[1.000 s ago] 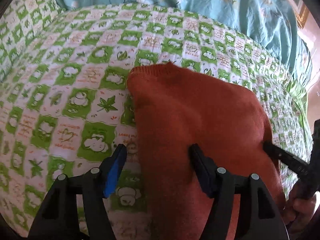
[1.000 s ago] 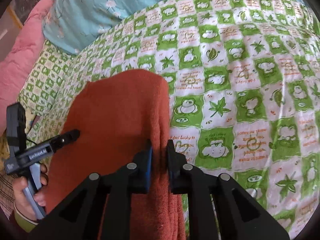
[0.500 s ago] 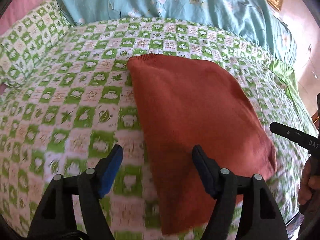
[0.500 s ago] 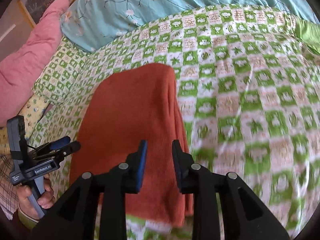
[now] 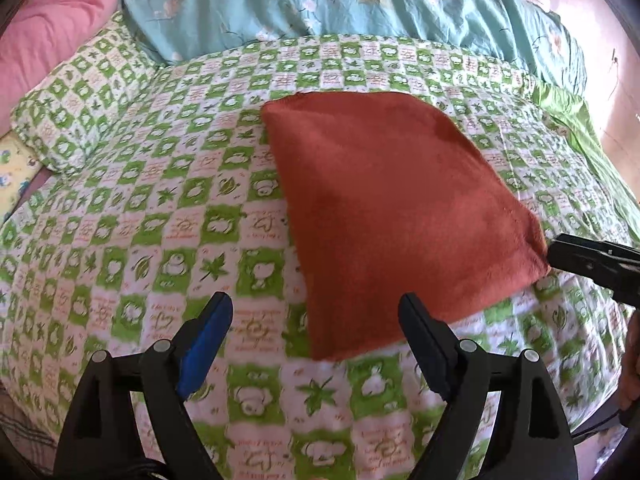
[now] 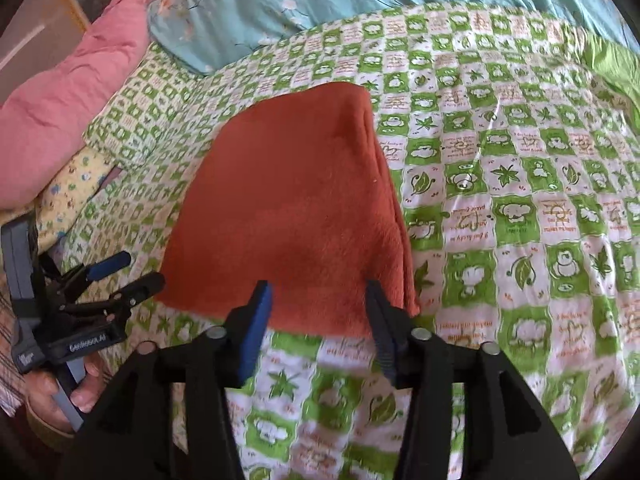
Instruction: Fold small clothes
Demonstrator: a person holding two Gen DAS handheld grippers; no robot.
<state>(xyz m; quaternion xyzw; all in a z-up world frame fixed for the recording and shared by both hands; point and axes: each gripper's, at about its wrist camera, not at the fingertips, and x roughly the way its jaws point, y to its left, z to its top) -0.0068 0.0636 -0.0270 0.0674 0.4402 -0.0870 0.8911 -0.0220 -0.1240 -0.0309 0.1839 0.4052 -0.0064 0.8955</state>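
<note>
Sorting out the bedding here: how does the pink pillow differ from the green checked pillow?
The pink pillow is plain and bulky; the green checked pillow is patterned like the bedspread and flatter. The pink one lies at the far left, the checked one nearer the folded orange garment. Both lie left of the blue quilt.

Bright, even daylight, soft shadows only. Strong fisheye bending, dark vignette at corners. Green-and-white checked cotton bedspread (image 5: 132, 216) sharp mid-frame, motion-smeared along near edge. Rust-orange folded fleece garment (image 6: 296, 208) slightly soft. No glare.
</note>
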